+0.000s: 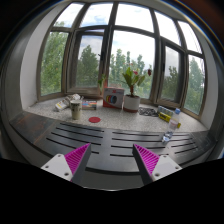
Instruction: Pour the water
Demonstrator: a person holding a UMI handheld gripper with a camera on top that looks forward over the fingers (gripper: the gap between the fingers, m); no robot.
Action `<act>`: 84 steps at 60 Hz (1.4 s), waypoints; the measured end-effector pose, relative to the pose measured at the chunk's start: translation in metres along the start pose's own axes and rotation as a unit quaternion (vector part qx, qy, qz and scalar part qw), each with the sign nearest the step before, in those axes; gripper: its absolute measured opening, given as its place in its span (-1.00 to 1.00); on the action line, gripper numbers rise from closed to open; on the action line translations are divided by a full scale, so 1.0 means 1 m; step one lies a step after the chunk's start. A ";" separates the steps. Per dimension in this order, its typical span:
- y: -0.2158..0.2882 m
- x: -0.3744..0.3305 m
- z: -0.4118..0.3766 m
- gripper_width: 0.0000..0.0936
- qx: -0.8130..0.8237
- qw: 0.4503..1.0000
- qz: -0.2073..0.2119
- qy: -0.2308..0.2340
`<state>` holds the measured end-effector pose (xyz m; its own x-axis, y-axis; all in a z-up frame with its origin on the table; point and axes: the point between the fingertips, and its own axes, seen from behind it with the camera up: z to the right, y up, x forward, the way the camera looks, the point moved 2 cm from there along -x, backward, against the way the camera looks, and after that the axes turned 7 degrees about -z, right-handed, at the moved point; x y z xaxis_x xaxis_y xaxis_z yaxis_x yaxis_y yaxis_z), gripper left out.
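Observation:
My gripper (112, 160) is open and empty, its two magenta pads (76, 158) spread wide over a dark grey slatted surface (110, 140). Well beyond the fingers, on a pale windowsill counter (120, 118), stand a tall cup or bottle (75, 108) to the left and a clear plastic bottle (168, 128) to the right. A small red round thing (95, 119) lies on the counter between them. Nothing stands between the fingers.
A white pot with a green plant (132, 96) and a pink box (113, 97) stand at the back of the counter. Small items (60, 104) lie at the left, more (160, 113) at the right. Large windows (130, 55) show trees.

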<state>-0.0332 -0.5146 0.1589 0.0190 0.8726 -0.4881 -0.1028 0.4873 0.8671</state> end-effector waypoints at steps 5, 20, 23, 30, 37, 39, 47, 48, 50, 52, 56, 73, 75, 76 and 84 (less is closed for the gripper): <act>-0.040 0.016 0.049 0.83 0.003 1.000 -0.027 -0.014; -0.098 0.066 0.216 0.82 0.021 0.996 -0.041 -0.077; -0.090 0.083 0.246 0.83 0.026 0.996 -0.028 -0.083; -0.056 0.131 0.308 0.82 0.033 0.996 0.008 -0.086; -0.017 0.187 0.351 0.81 0.041 0.995 0.043 -0.082; -0.008 0.203 0.360 0.81 0.042 0.995 0.050 -0.079; 0.022 0.258 0.379 0.74 0.055 0.994 0.072 -0.057; 0.025 0.263 0.381 0.72 0.058 0.994 0.076 -0.053; 0.030 0.272 0.381 0.66 0.059 0.994 0.078 -0.049; 0.032 0.280 0.381 0.59 0.055 0.994 0.081 -0.044; 0.035 0.294 0.383 0.41 0.047 0.994 0.084 -0.042; 0.038 0.303 0.385 -0.31 0.055 0.991 0.105 -0.057; 0.038 0.304 0.384 -0.37 0.050 0.991 0.104 -0.062; 0.039 0.303 0.385 -0.37 0.048 0.991 0.104 -0.067; 0.042 0.303 0.382 -0.37 0.044 0.990 0.095 -0.098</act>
<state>0.3479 -0.2164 0.0852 0.2009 0.9343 -0.2946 -0.0356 0.3075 0.9509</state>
